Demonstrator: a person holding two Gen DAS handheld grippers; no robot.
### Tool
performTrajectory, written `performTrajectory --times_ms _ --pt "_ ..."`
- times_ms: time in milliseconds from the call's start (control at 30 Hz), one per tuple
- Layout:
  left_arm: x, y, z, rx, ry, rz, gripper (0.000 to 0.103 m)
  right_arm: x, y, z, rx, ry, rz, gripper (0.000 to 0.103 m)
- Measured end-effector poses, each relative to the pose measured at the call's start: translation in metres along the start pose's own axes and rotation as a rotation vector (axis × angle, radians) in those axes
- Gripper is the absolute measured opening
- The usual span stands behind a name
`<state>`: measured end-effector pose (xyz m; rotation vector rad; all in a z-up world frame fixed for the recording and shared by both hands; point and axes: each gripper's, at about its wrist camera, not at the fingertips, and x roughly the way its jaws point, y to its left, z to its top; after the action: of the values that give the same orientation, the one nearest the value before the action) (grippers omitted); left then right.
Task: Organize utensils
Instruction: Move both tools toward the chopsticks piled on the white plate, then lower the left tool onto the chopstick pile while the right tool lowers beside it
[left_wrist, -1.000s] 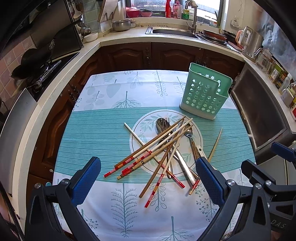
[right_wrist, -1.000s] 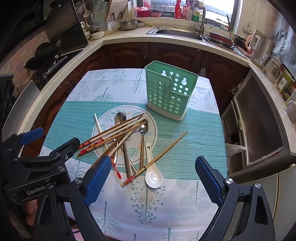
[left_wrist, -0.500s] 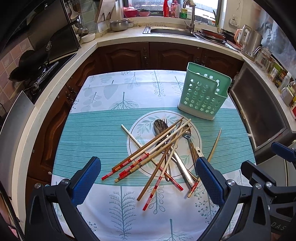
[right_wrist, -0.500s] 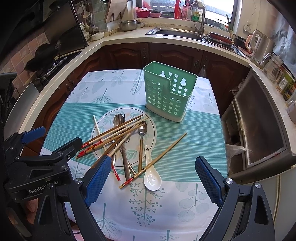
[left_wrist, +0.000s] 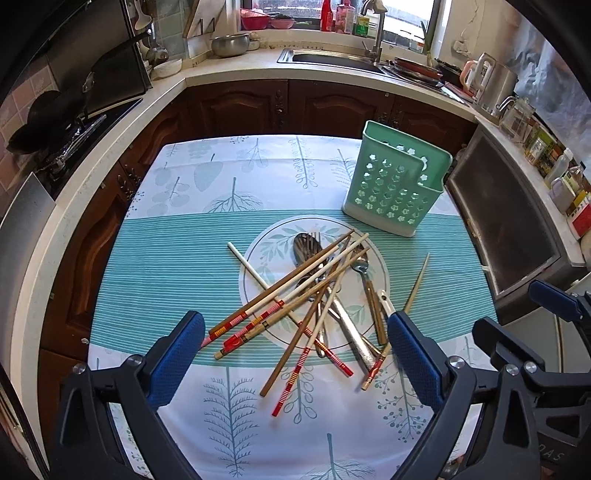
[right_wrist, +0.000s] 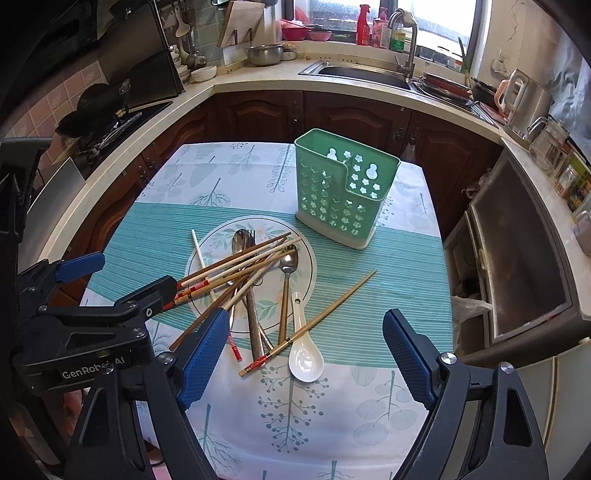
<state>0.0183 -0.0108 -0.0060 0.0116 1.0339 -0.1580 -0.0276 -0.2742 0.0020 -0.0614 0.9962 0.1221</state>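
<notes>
A pile of chopsticks (left_wrist: 295, 295) and metal spoons (left_wrist: 310, 247) lies across a round plate (left_wrist: 258, 258) on the table; the chopsticks (right_wrist: 240, 262) and plate (right_wrist: 306, 254) also show in the right wrist view. One chopstick (right_wrist: 325, 310) and a white ceramic spoon (right_wrist: 304, 354) lie right of the plate. A green perforated utensil holder (left_wrist: 395, 188) (right_wrist: 340, 188) stands upright behind the plate. My left gripper (left_wrist: 295, 358) is open and empty above the near table edge. My right gripper (right_wrist: 303, 358) is open and empty, over the white spoon.
The table has a teal and white leaf cloth (left_wrist: 177, 258). Kitchen counters surround it: a stove (left_wrist: 74, 122) at left, a sink (left_wrist: 332, 59) behind, an oven (left_wrist: 509, 221) close at right. The left gripper's body (right_wrist: 92, 314) shows at left in the right wrist view.
Both grippers have drifted slightly, so the plate and holder sit a little differently in view. Both stay open. The utensils have not moved.
</notes>
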Motion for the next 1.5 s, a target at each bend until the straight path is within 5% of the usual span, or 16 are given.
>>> performTrajectory --times_ms 467,833,1067,1333,1433,1467,1500 --pt "-0.021 -0.002 0.01 -0.041 -0.015 0.025 0.095 -0.017 -0.009 0.007 -0.048 -0.08 0.006 0.082" --pt "-0.032 0.014 0.053 0.018 -0.033 0.087 0.094 -0.04 -0.023 0.042 -0.007 -0.119 0.029 0.082" --pt "-0.029 0.035 0.086 0.07 -0.026 0.036 0.091 -0.045 -0.035 0.069 0.057 -0.092 0.089 0.082" --pt "0.01 0.045 0.108 0.239 0.085 -0.101 0.062 -0.033 -0.035 0.092 0.212 -0.033 0.077 0.078" --pt "0.039 0.046 0.11 0.301 0.154 -0.166 0.037 -0.012 -0.033 0.091 0.289 0.031 0.074 0.071" --pt "0.048 0.045 0.109 0.317 0.174 -0.189 0.019 -0.004 -0.033 0.089 0.314 0.051 0.069 0.07" --pt "0.06 0.044 0.108 0.336 0.201 -0.217 0.012 0.004 -0.032 0.085 0.342 0.072 0.064 0.069"
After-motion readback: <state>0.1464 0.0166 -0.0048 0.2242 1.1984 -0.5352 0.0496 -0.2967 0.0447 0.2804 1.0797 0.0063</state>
